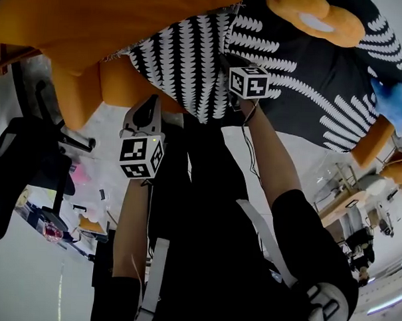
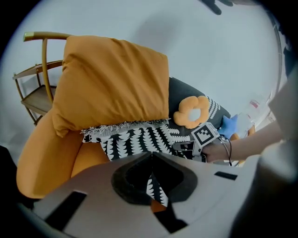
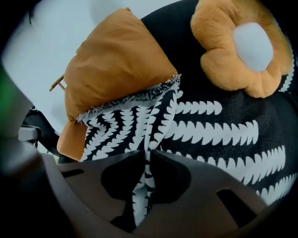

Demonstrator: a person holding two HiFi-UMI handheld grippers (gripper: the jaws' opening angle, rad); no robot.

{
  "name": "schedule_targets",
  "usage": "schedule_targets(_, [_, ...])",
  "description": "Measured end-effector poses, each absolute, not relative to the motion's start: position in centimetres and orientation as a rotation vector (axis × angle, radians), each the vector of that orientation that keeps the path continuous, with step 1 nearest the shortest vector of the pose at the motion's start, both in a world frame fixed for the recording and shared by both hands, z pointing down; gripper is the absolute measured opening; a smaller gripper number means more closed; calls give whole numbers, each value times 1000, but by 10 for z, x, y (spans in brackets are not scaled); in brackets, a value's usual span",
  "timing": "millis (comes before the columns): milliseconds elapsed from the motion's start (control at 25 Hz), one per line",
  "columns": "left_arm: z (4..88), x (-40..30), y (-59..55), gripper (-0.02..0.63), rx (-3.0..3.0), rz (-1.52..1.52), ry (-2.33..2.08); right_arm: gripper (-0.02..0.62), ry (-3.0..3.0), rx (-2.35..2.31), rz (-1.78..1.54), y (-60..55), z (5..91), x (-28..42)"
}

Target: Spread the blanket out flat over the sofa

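Note:
A black blanket with white leaf stripes [image 1: 192, 63] lies rumpled over the orange sofa [image 2: 46, 153], and its fringed edge is tucked under an orange back cushion [image 3: 116, 69]. My right gripper [image 3: 148, 153] is shut on a fold of the blanket [image 3: 209, 130], and a strip of fabric runs down between its jaws. In the head view the right gripper [image 1: 235, 65] sits at the blanket's hanging front edge. My left gripper [image 2: 151, 155] is shut, tips together. It hangs a little in front of the sofa, left of the blanket [image 2: 135, 139]. A strip of pattern shows behind its tips; no grip is visible.
An orange flower cushion [image 3: 242, 46] rests on the blanket toward the sofa's back. A blue star toy [image 1: 393, 105] lies at the far right end. A wooden shelf rack [image 2: 39, 88] stands left of the sofa. Dark equipment [image 1: 28, 155] stands on the floor to my left.

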State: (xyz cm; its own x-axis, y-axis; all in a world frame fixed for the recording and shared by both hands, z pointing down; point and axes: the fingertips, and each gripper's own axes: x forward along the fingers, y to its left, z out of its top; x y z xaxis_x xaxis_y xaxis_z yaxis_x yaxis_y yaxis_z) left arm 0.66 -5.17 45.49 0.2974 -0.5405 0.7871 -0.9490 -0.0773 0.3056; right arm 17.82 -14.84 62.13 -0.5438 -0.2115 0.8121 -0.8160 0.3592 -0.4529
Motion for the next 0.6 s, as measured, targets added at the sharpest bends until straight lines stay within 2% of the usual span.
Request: schedule_targets(600, [463, -48, 33, 23, 1678, 522, -1440, 37, -2118, 720, 1028, -69, 583, 87])
